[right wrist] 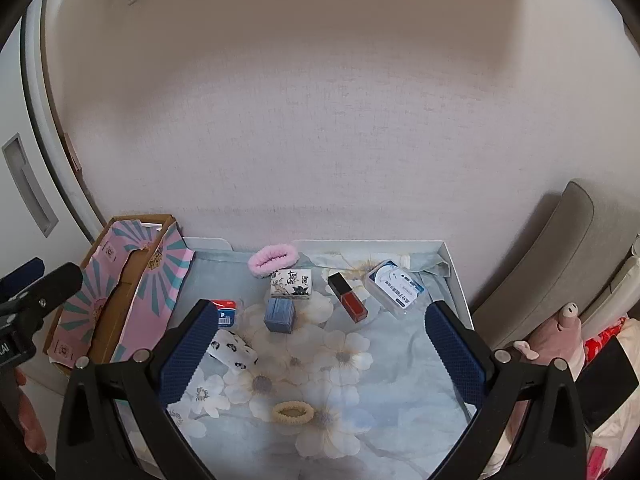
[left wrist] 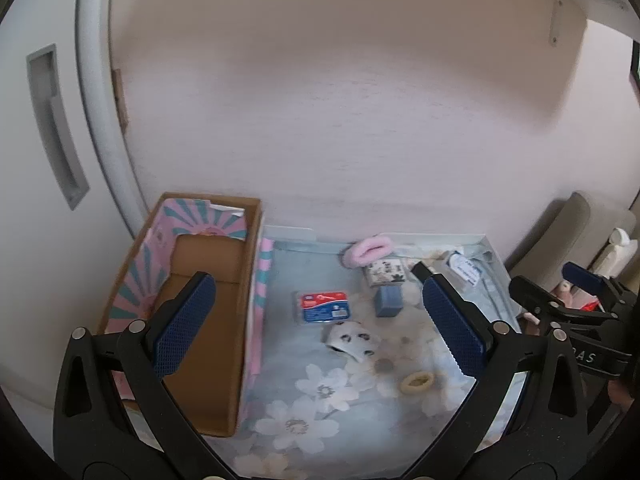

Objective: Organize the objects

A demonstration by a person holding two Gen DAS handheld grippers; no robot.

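A: What lies around the grippers?

B: Both hang above a table point(right wrist: 400, 360) covered in a floral cloth, set against a pale wall point(right wrist: 320, 140). The left gripper point(left wrist: 320, 320) is spread wide and holds nothing; the right gripper point(right wrist: 320, 344) likewise gapes empty.

A: And the things to sort?

B: A cardboard box point(right wrist: 120, 300) with pink and teal rays stands at the table's left edge, nothing visible inside it. To its right lie a blue-and-red packet point(left wrist: 325, 306), a spotted white case point(right wrist: 234, 351), a blue cube point(right wrist: 280, 315), a patterned white box point(right wrist: 291, 284) just behind the cube, a pink scrunchie point(right wrist: 273, 260) by the wall, a red lipstick point(right wrist: 348, 298) and a white-lidded case point(right wrist: 395, 289). A cream hair tie point(right wrist: 293, 412) sits nearest, well apart from the rest.

A: Any readable writing?

B: The lidded case carries print (too small to read). A grey chair point(right wrist: 552, 264) stands off to the right.
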